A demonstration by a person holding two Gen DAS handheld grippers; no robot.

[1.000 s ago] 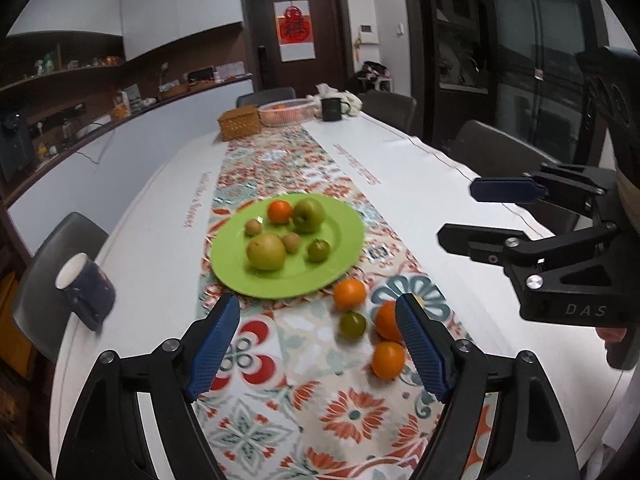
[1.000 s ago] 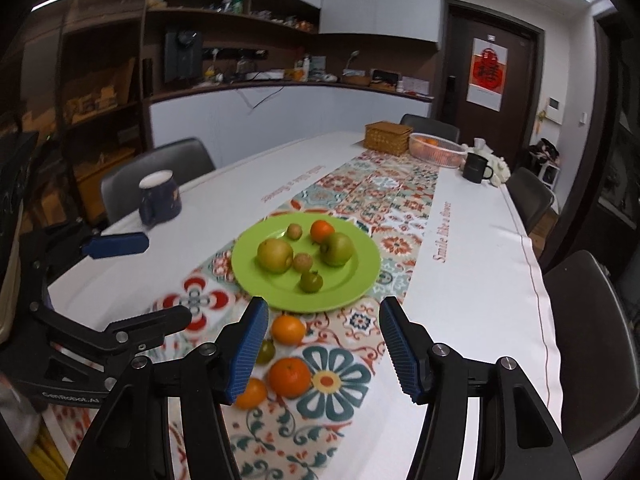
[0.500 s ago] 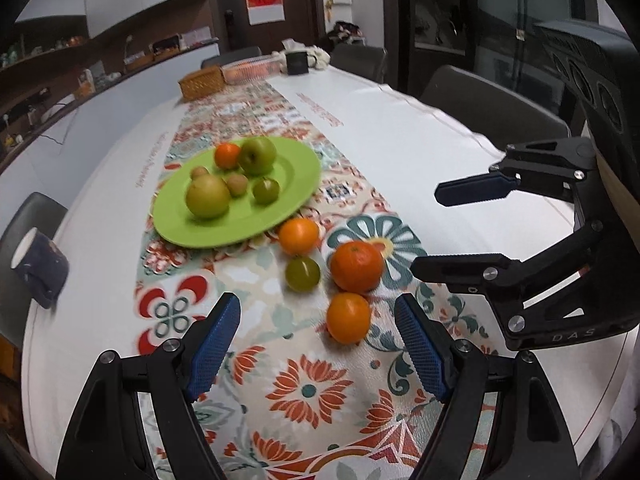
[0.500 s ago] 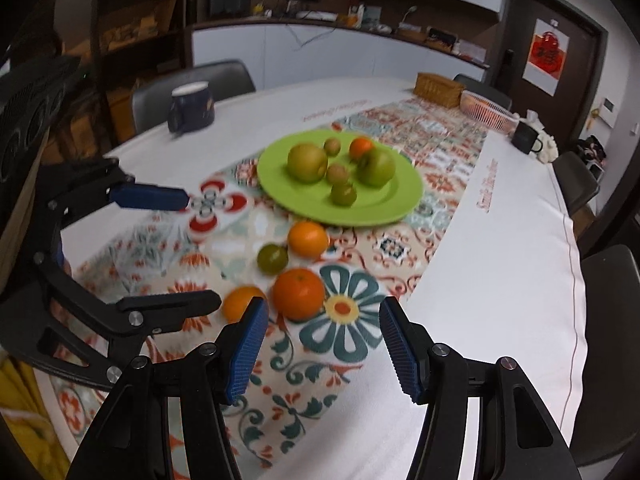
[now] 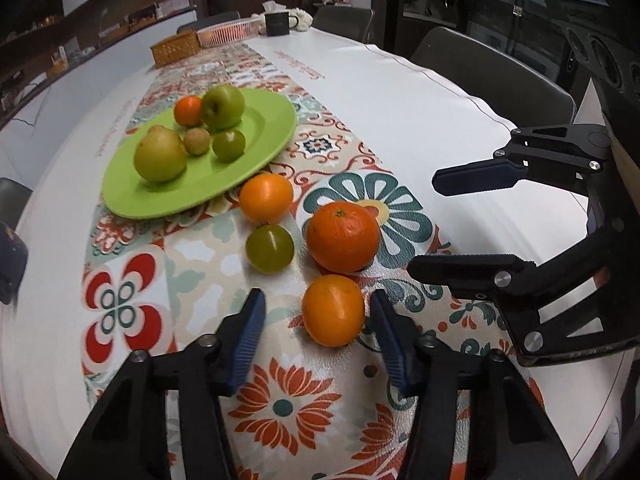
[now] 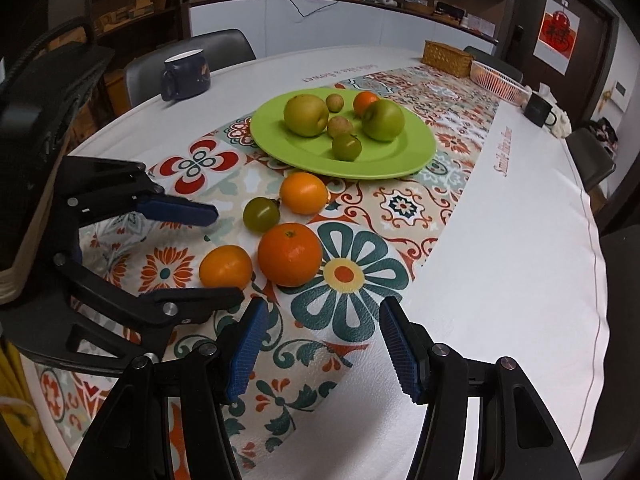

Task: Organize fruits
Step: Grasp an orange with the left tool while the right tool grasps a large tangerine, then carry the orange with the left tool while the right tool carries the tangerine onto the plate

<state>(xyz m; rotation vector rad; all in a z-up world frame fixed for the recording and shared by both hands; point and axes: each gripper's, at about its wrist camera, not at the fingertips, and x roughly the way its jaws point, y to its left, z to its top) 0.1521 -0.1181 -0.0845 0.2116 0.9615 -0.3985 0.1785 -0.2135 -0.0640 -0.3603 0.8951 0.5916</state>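
Note:
A green plate holds several fruits, among them a green apple and a yellow pear. On the patterned runner in front of it lie a small orange, a big orange, a green tomato and another orange. My left gripper is open, its fingers on either side of the small orange, apart from it. My right gripper is open and empty, just short of the big orange.
A dark mug stands at the table's left edge. A wicker box, a pink basket and a black mug stand at the far end. Chairs line the right side.
Both grippers have moved forward and down toward the loose fruits. The left gripper's fingers now flank the small orange; the right has closed in on the big orange.

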